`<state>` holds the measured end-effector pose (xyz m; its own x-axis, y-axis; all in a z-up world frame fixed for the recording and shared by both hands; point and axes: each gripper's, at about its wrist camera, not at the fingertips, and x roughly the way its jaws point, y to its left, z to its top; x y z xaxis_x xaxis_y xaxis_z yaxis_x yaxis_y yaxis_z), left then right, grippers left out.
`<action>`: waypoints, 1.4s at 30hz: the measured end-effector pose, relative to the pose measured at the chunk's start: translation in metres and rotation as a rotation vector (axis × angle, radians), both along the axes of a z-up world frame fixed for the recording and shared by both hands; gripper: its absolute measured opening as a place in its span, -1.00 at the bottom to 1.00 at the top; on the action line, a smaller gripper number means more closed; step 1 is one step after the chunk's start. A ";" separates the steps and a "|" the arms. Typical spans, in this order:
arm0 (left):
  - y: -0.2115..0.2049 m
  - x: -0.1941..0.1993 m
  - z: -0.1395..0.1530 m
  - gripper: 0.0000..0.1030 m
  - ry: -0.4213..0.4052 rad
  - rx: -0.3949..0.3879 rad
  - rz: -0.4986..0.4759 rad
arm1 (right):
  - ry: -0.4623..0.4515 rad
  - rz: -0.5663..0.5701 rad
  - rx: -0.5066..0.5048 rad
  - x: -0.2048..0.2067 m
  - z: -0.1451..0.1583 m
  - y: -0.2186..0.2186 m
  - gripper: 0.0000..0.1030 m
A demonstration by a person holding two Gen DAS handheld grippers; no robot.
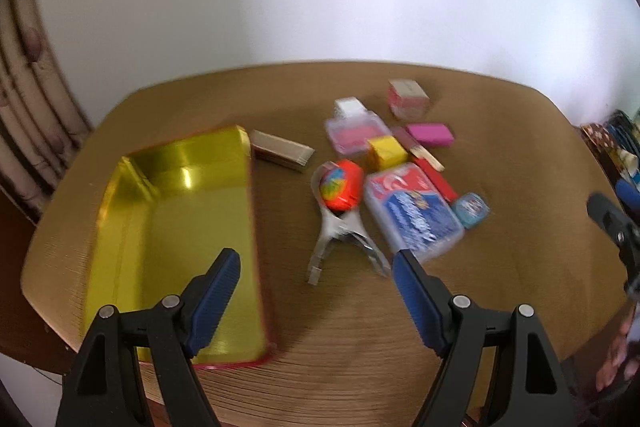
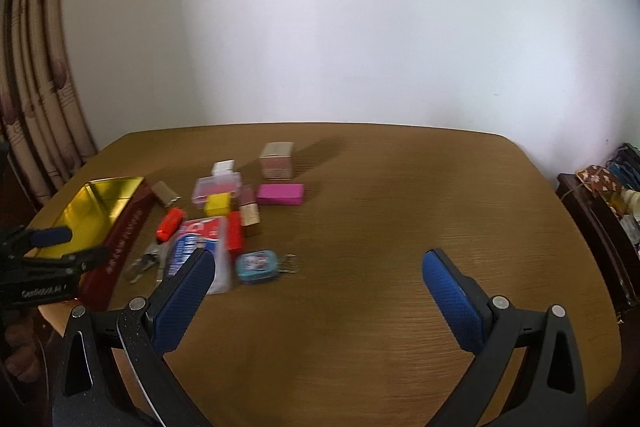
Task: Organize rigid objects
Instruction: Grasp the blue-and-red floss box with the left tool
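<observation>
A gold-lined tray with a red outer wall lies empty on the left of the wooden table. To its right is a loose cluster: a metal spring clamp, an orange ball-like piece, a blue-and-white plastic case, a small teal tin, a red box, a yellow cube, a magenta box and a pink carton. My left gripper hovers open between the tray and the clamp. My right gripper hangs open over bare table right of the cluster.
A tan card box, a clear pink case and a white box lie behind the cluster. Curtains hang at left. A dark side cabinet with clutter stands past the table's right edge.
</observation>
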<state>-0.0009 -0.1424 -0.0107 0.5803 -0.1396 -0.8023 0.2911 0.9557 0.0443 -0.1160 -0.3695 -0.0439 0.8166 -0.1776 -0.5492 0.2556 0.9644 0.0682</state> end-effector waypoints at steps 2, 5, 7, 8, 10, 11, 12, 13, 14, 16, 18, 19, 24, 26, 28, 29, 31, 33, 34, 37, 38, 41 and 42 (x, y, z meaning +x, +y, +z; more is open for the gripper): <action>-0.013 -0.001 -0.006 0.57 0.040 -0.010 -0.035 | 0.007 -0.017 0.008 -0.002 -0.002 -0.013 1.00; -0.031 -0.001 -0.012 0.57 0.073 -0.022 -0.075 | 0.017 -0.049 0.054 -0.004 -0.008 -0.032 1.00; -0.044 0.005 -0.018 0.57 0.104 -0.031 -0.090 | 0.024 -0.065 0.088 -0.005 -0.012 -0.043 1.00; -0.051 0.009 -0.020 0.57 0.131 -0.038 -0.088 | 0.025 -0.069 0.097 -0.006 -0.013 -0.047 1.00; -0.058 0.019 -0.022 0.57 0.176 -0.066 -0.086 | 0.024 -0.074 0.108 -0.007 -0.016 -0.053 1.00; -0.062 0.027 -0.023 0.57 0.207 -0.089 -0.079 | 0.022 -0.077 0.114 -0.008 -0.017 -0.056 1.00; -0.065 0.032 -0.025 0.57 0.227 -0.100 -0.074 | 0.020 -0.081 0.123 -0.009 -0.017 -0.060 1.00; -0.068 0.038 -0.026 0.57 0.250 -0.110 -0.074 | 0.017 -0.085 0.134 -0.010 -0.018 -0.064 1.00; -0.072 0.045 -0.029 0.57 0.281 -0.123 -0.077 | 0.016 -0.088 0.142 -0.011 -0.019 -0.067 1.00; -0.078 0.053 -0.031 0.57 0.306 -0.133 -0.076 | 0.013 -0.097 0.163 -0.013 -0.020 -0.073 1.00; -0.084 0.060 -0.034 0.57 0.324 -0.114 -0.077 | 0.016 -0.102 0.179 -0.013 -0.024 -0.077 1.00; -0.086 0.065 -0.038 0.57 0.335 -0.094 -0.067 | 0.019 -0.103 0.185 -0.012 -0.025 -0.078 1.00; -0.084 0.076 -0.049 0.57 0.402 -0.093 -0.051 | 0.027 -0.102 0.209 -0.013 -0.031 -0.085 1.00; -0.082 0.081 -0.053 0.57 0.432 -0.098 -0.039 | 0.029 -0.102 0.216 -0.013 -0.032 -0.086 1.00; -0.080 0.088 -0.060 0.57 0.464 -0.103 -0.027 | 0.032 -0.102 0.222 -0.015 -0.034 -0.087 1.00; -0.078 0.091 -0.062 0.57 0.476 -0.107 -0.021 | 0.034 -0.103 0.224 -0.015 -0.034 -0.088 1.00; -0.076 0.095 -0.065 0.57 0.495 -0.116 -0.017 | 0.035 -0.104 0.232 -0.015 -0.035 -0.090 1.00; -0.076 0.098 -0.067 0.57 0.494 -0.105 -0.011 | 0.036 -0.107 0.235 -0.014 -0.035 -0.091 1.00; -0.079 0.102 -0.069 0.57 0.492 -0.091 -0.008 | 0.038 -0.107 0.236 -0.014 -0.035 -0.090 1.00; -0.085 0.107 -0.071 0.57 0.485 -0.068 -0.013 | 0.044 -0.107 0.243 -0.013 -0.037 -0.091 1.00; -0.088 0.108 -0.072 0.57 0.474 -0.053 -0.014 | 0.045 -0.106 0.244 -0.013 -0.037 -0.091 1.00; -0.096 0.111 -0.076 0.42 0.453 -0.047 -0.022 | 0.048 -0.108 0.247 -0.013 -0.039 -0.090 1.00; -0.098 0.112 -0.078 0.36 0.466 -0.050 -0.013 | 0.049 -0.107 0.250 -0.012 -0.039 -0.090 1.00</action>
